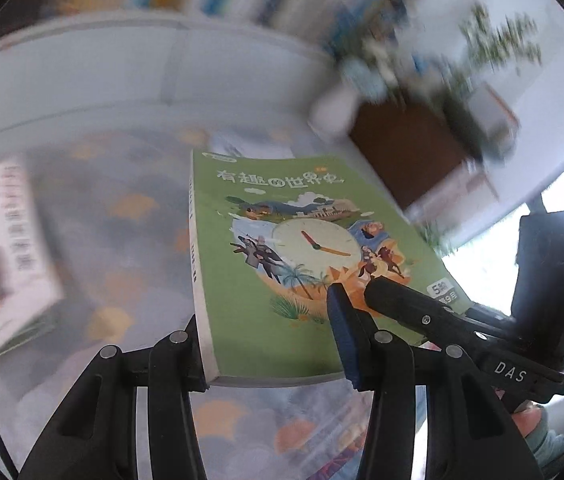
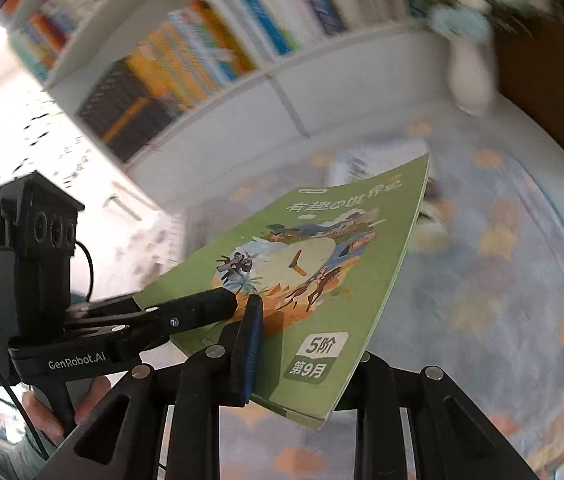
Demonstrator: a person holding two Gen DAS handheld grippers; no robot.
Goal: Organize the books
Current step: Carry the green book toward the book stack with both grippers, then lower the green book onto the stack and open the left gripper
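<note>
A green paperback book with a clock drawing on its cover hangs tilted above the carpet, held by both grippers. My left gripper is shut on its near edge, the blue pad lying on the cover and the other finger under the spine side. My right gripper comes in from the right and pinches the same end. In the right wrist view the book sits between the right gripper's fingers, one blue pad on the cover. There the left gripper clamps the book's left corner.
A white bookshelf full of upright books stands behind. Blue carpet with orange patches lies below. Another book lies on the floor at left, and a white one lies beyond the green book. A white vase stands by a brown cabinet.
</note>
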